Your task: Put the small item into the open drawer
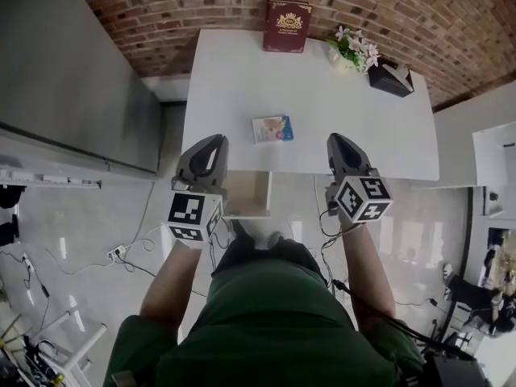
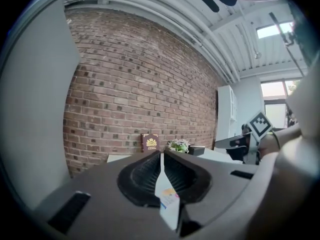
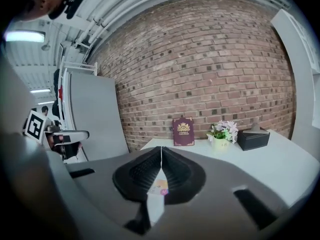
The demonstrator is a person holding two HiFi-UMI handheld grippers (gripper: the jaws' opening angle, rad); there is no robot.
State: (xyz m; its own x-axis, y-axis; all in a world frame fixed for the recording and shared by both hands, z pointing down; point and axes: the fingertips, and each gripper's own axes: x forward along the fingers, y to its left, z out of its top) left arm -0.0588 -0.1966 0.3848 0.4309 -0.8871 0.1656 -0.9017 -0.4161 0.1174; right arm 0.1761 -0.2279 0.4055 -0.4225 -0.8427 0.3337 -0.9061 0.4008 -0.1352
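The small item (image 1: 272,128), a flat packet printed in blue, lies on the white table (image 1: 242,79) near its front edge. Below that edge the open drawer (image 1: 247,194) juts toward me, its wooden inside bare. My left gripper (image 1: 218,140) hovers at the table's front edge left of the packet, jaws shut and empty. My right gripper (image 1: 334,139) hovers to the packet's right, also shut and empty. In the left gripper view the jaws meet (image 2: 162,156) and the packet (image 2: 169,198) shows through the gap below them. The right gripper view shows the same: gripper (image 3: 161,149), packet (image 3: 159,187).
At the table's back stand a maroon book (image 1: 287,25), a small flower pot (image 1: 353,52) and a black tissue box (image 1: 391,77) against the brick wall. A grey cabinet (image 1: 72,79) is on the left, a white cabinet (image 1: 492,168) on the right. Cables lie on the floor.
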